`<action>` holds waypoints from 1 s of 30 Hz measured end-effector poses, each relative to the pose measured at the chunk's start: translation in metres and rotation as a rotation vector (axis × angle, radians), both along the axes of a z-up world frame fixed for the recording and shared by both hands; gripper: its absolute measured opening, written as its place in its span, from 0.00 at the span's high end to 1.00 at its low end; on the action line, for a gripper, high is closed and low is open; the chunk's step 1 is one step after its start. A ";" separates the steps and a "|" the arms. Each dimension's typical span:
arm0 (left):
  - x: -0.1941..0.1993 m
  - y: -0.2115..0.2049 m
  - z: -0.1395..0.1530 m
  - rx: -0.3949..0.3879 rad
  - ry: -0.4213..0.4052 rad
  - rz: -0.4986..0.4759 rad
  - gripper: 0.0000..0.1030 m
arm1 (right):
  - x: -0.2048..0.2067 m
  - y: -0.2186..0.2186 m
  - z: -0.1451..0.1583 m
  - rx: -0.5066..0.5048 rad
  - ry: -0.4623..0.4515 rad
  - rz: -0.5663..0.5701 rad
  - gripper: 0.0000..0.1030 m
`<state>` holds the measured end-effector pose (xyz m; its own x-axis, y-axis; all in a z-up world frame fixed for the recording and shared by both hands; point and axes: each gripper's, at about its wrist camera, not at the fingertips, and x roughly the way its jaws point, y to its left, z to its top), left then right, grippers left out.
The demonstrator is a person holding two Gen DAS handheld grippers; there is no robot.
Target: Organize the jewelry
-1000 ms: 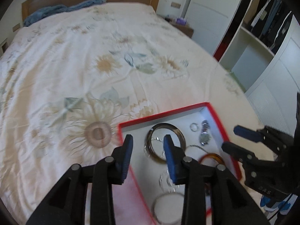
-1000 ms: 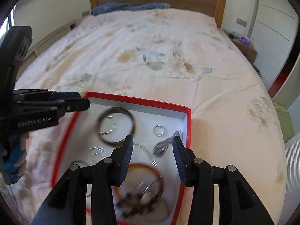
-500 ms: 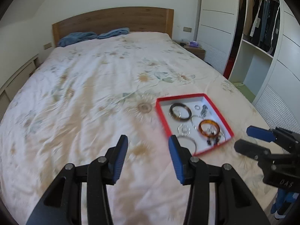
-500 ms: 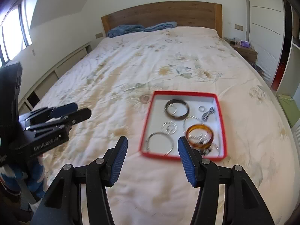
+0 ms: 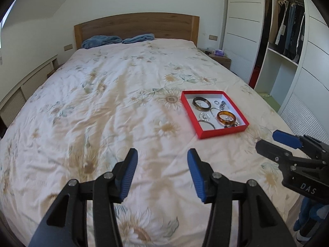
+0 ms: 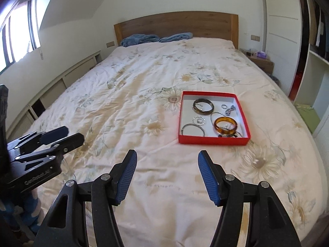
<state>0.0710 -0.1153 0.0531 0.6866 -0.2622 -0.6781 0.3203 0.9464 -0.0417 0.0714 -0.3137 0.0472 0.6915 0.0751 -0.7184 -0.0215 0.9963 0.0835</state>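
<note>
A red box (image 5: 222, 133) (image 6: 213, 140) with a white inside lies on the flowered bedspread, right of the middle. In it are a dark bangle (image 5: 201, 103) (image 6: 203, 106), an amber bangle (image 5: 226, 117) (image 6: 225, 126), silver rings and a thin silver hoop (image 6: 192, 128). My left gripper (image 5: 162, 171) is open and empty, well back from the box near the bed's foot. My right gripper (image 6: 167, 175) is open and empty, also back from the box. Each gripper shows at the edge of the other's view.
The bed has a wooden headboard (image 5: 135, 27) and blue folded blankets (image 6: 156, 38) at the far end. A white wardrobe with hanging clothes (image 5: 287, 30) stands on the right, beside a nightstand (image 6: 261, 61). A window (image 6: 18, 35) is on the left.
Both grippers have pulled back and up from right over the box to the foot of the bed. Their jaws have opened wider. The box and jewelry stay in place.
</note>
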 end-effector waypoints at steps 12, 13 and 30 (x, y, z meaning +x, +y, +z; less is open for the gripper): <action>-0.034 0.010 0.008 -0.004 -0.040 0.009 0.53 | -0.033 0.009 0.001 -0.008 -0.020 -0.029 0.41; -0.036 0.010 0.009 0.000 -0.046 0.012 0.53 | -0.034 0.010 0.002 -0.009 -0.024 -0.027 0.41; -0.039 0.022 0.009 0.036 -0.084 0.076 0.53 | -0.039 0.021 0.005 -0.020 -0.034 -0.017 0.41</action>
<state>0.0324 -0.0934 0.0618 0.7584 -0.1838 -0.6253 0.2484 0.9685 0.0166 0.0329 -0.2927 0.0518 0.7164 0.0489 -0.6959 -0.0066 0.9980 0.0633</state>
